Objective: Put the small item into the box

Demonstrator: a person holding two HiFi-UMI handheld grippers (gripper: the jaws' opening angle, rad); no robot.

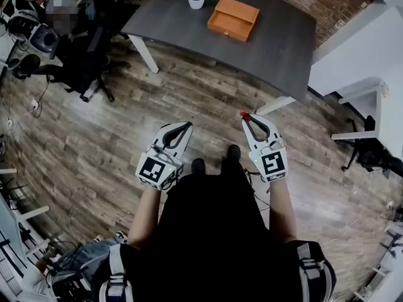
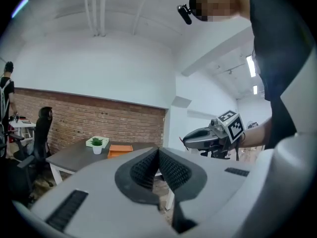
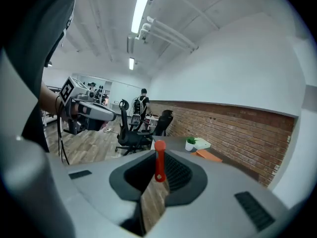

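Holds small red plastic stick (image 3: 159,160) pinched upright in barely parted jaws of right gripper (image 1: 247,117), ready to carry to shallow orange open box (image 1: 233,17) well ahead. Has left gripper (image 1: 187,126) closed on nothing (probably not needed yet). Stands on brown plank floor (image 1: 126,137); sees box on dark grey table (image 1: 277,52) before red brick wall (image 3: 237,128)

No word, number or brand name can be read in any of the views. The only printed marks are black-and-white square patterns, one on the left cube (image 1: 154,170) of the left tool (image 1: 187,126) and one on the right cube (image 1: 272,163) of the right tool (image 1: 245,116) (blocky codes, not letters). Each tool's own view shows the other tool's pattern again, smaller.
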